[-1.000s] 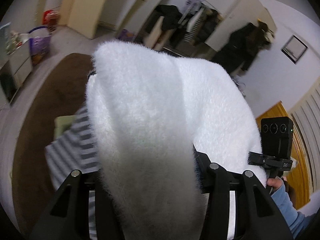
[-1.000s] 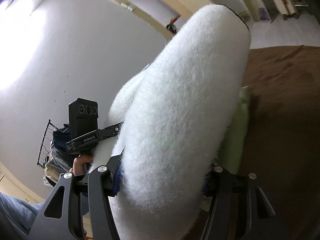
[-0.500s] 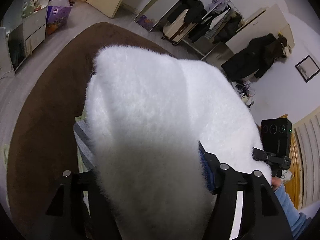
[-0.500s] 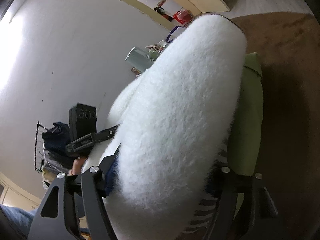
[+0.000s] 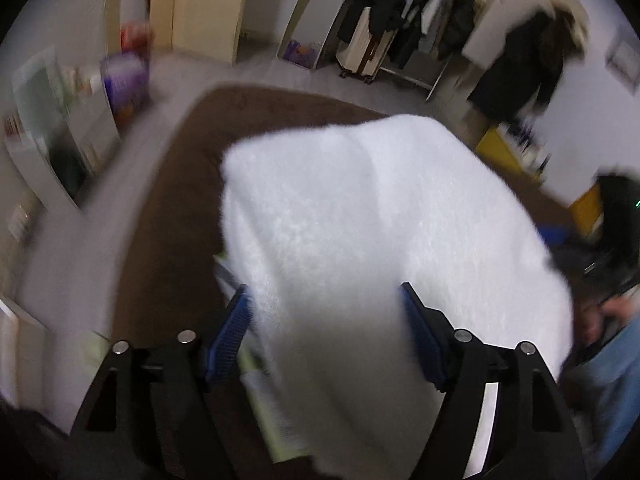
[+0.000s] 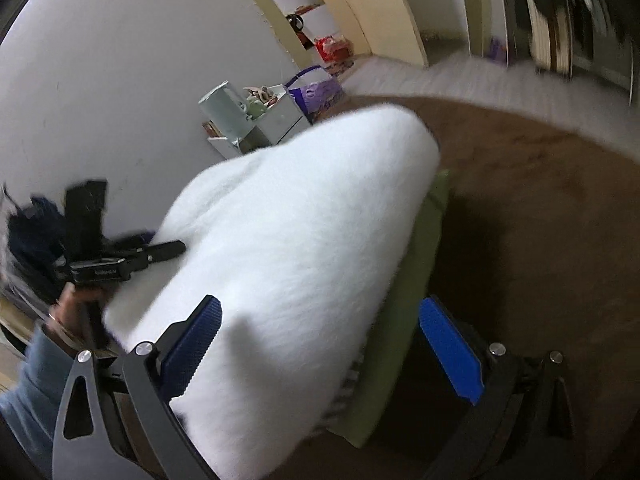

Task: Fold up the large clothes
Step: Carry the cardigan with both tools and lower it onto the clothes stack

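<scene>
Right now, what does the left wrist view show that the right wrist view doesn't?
Left wrist only: dark coats on a clothes rack and a black coat hanging on a door.

Right wrist only: the green folded cloth under the fluffy white garment, and a small white shelf unit.

Both: the white garment lying on the brown rug, and open tongs, left and right, which have just been opening, pads off the fabric.

The white fluffy garment (image 5: 360, 248) runs off the bottom edge in both wrist views and covers most of the green fabric (image 6: 408, 300) and a striped piece beneath. The far clothes rack (image 5: 420, 40) is smeared by motion blur — its contents possibly coats.
</scene>
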A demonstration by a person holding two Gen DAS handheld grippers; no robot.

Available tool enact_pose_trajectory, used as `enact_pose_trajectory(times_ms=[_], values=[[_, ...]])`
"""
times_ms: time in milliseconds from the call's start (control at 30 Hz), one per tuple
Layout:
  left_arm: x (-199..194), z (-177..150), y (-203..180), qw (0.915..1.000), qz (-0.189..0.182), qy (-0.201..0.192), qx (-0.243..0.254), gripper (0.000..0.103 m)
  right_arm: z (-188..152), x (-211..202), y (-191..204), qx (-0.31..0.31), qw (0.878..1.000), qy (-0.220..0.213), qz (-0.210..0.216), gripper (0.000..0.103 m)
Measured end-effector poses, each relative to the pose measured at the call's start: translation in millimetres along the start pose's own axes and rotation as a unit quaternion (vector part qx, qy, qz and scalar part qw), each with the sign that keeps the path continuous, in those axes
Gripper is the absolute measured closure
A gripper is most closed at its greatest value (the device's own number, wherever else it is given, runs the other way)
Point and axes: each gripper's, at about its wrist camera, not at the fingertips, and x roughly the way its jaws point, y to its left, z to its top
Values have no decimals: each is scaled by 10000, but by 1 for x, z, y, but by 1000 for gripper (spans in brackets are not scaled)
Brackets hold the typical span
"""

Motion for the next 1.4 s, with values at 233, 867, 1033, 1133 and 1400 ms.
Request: enact_pose_trajectory(times_ms=[233, 867, 1033, 1133, 1400], values=[[-71, 22, -52, 9943, 33, -956, 473, 14, -4, -34, 67, -1021, 9931, -510, -272, 7], [5, -59, -62, 9967, -397, -606, 356, 14, -72, 38, 69, -765, 9920, -314, -949, 18], [7, -66, -62, 9966, -315, -637, 418, 14, -80, 41, 62, -572, 9941, -360, -845, 18], [6, -66, -62, 9965, -302, -677, 395, 14, -79, 41, 62, -559, 9943, -348, -840, 18], [5, -68, -64, 9964, -275, -703, 391, 13, -76, 41, 62, -514, 9947, -375, -807, 17]])
